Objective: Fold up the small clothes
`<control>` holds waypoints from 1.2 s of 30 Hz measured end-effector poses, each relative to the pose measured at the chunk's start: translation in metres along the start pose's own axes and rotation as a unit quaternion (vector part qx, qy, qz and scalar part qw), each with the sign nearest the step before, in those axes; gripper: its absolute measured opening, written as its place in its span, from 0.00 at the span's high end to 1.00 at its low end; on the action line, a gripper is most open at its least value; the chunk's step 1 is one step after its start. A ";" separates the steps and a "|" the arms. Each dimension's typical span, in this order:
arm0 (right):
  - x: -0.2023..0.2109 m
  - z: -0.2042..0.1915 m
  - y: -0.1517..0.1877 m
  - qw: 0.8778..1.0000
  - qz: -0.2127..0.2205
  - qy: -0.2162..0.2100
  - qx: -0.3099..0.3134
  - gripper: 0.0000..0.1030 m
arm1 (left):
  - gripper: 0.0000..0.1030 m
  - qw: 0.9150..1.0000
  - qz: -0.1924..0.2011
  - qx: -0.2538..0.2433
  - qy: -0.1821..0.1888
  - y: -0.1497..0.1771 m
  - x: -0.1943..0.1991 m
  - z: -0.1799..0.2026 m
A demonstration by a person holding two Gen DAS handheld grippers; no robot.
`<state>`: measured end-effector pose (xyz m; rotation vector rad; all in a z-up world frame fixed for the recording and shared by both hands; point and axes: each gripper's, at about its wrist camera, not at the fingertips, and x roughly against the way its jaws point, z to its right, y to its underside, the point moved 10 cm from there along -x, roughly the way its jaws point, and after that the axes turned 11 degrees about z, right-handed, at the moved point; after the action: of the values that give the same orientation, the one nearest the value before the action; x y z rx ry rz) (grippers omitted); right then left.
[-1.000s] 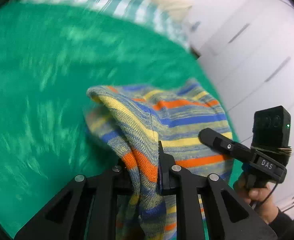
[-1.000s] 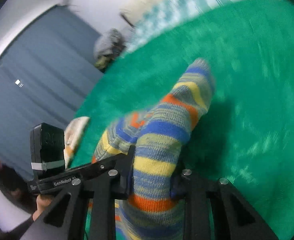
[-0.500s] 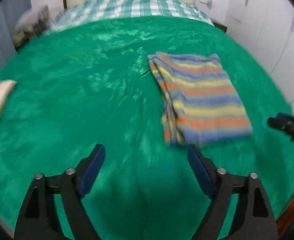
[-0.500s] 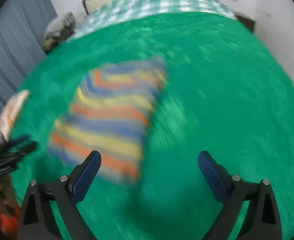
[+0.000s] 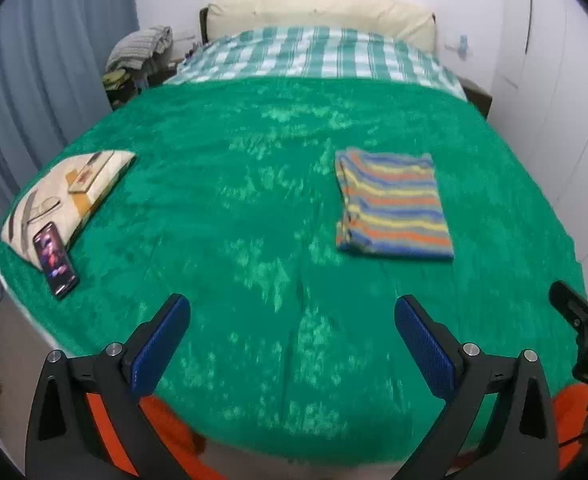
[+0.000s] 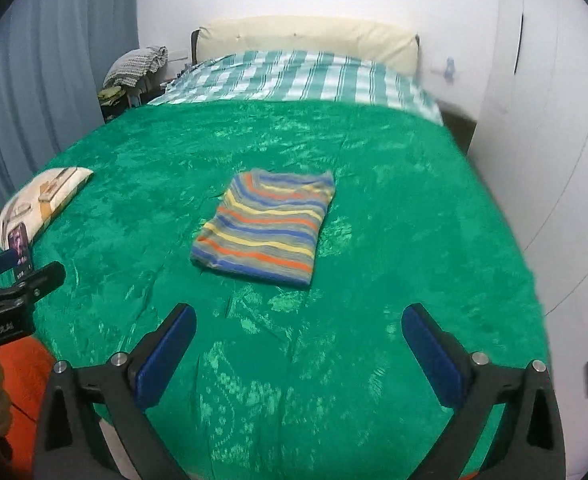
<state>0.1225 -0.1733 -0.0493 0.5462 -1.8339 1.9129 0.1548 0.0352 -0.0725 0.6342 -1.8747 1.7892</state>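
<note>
A striped knit garment [image 5: 392, 204], folded into a flat rectangle, lies on the green blanket [image 5: 234, 208] right of the bed's middle. It also shows in the right wrist view [image 6: 268, 226], near the centre. My left gripper [image 5: 290, 320] is open and empty, held back above the bed's near edge. My right gripper [image 6: 298, 328] is open and empty too, just short of the garment. Each gripper shows at the edge of the other's view.
A patterned pillow [image 5: 68, 196] lies at the bed's left edge with a lit phone [image 5: 54, 258] leaning on it. A checked sheet [image 5: 314, 56] and cream headboard are at the far end. White wardrobe doors [image 6: 554, 140] stand right, blue curtains left.
Both grippers let go of the striped garment, opened wide and pulled back to the bed's near edge. The garment now lies folded flat on the blanket.
</note>
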 end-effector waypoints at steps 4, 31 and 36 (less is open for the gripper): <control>0.029 -0.006 0.003 1.000 0.006 0.012 0.011 0.01 | 0.01 1.000 -0.001 -0.023 -0.005 0.012 0.021 0.009; 0.135 0.009 -0.005 0.998 0.021 0.001 -0.061 0.01 | 0.00 0.997 0.049 -0.047 0.030 -0.007 0.110 0.028; 0.150 0.010 0.003 0.998 0.025 0.018 -0.046 0.01 | 0.00 0.996 0.064 -0.053 0.023 -0.008 0.128 0.027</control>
<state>-0.0034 -0.1780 0.0321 0.4372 -1.9188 1.8458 0.0594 0.0066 0.0122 0.4402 -2.0034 1.7520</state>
